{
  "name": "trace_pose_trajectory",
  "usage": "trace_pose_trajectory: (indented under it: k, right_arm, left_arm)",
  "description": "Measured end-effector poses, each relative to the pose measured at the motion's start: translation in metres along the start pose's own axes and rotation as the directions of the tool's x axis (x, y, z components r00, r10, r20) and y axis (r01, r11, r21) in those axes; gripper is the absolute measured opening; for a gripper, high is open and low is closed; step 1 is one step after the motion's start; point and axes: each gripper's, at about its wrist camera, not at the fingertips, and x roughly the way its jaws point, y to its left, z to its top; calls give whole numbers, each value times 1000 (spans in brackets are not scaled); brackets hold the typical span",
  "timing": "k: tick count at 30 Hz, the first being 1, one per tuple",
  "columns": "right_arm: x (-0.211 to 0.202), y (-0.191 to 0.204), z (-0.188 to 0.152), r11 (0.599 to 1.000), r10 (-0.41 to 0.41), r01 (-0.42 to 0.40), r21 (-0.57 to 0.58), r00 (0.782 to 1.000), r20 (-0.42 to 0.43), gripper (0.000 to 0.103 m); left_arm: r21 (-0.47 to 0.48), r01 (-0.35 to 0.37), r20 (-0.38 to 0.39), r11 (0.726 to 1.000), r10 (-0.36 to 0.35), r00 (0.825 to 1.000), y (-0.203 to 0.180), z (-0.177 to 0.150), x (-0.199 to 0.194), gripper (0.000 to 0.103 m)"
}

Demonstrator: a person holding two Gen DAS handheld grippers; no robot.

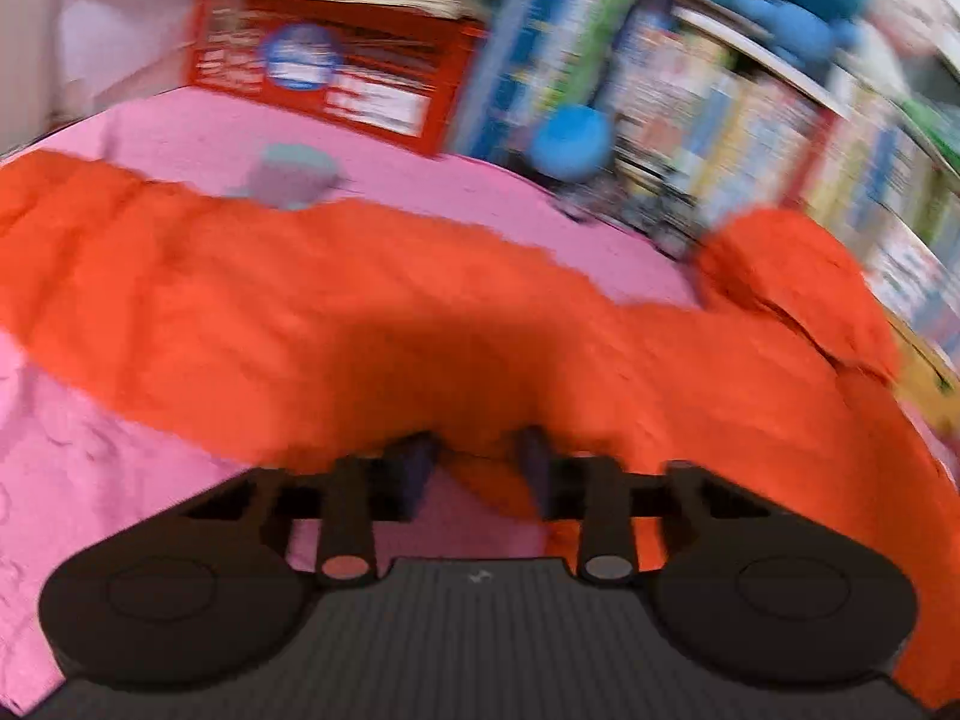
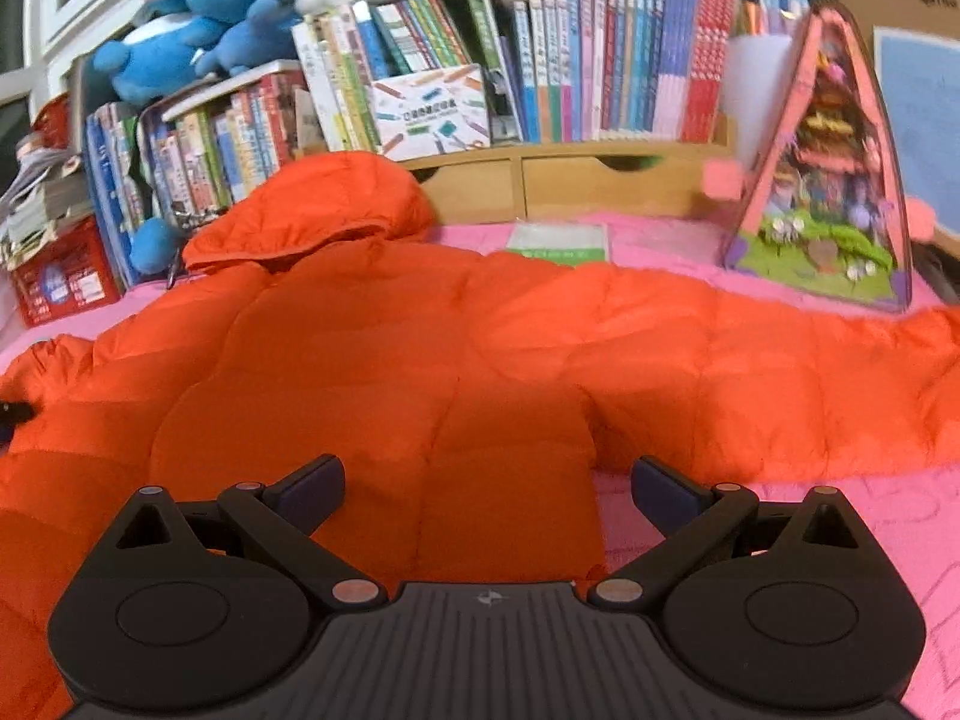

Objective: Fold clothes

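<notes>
Jaws first: the right gripper (image 2: 487, 489) stands wide apart over the hem of the orange puffer jacket (image 2: 420, 372), holding nothing. The left gripper (image 1: 477, 459) is nearly closed, jaws at the jacket's edge — gripping or not, I cannot tell. The jacket lies flat on the pink surface (image 2: 840, 540), hood toward the books (image 2: 600, 60), probably spread out for folding.
</notes>
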Motion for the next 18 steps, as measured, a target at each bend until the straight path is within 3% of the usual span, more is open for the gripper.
trace_pose_trajectory:
  k: [13, 18]
  right_arm:
    - [18, 41, -7, 996, 86, -86, -1, 994, -74, 103]
    - [17, 53, -9, 1000, 7, -9, -24, 997, -70, 103]
  left_arm:
    - [-32, -132, 51, 991, 133, 990, 33, 40, 25, 17]
    - [1, -130, 27, 992, 130, 991, 39, 40, 11, 18]
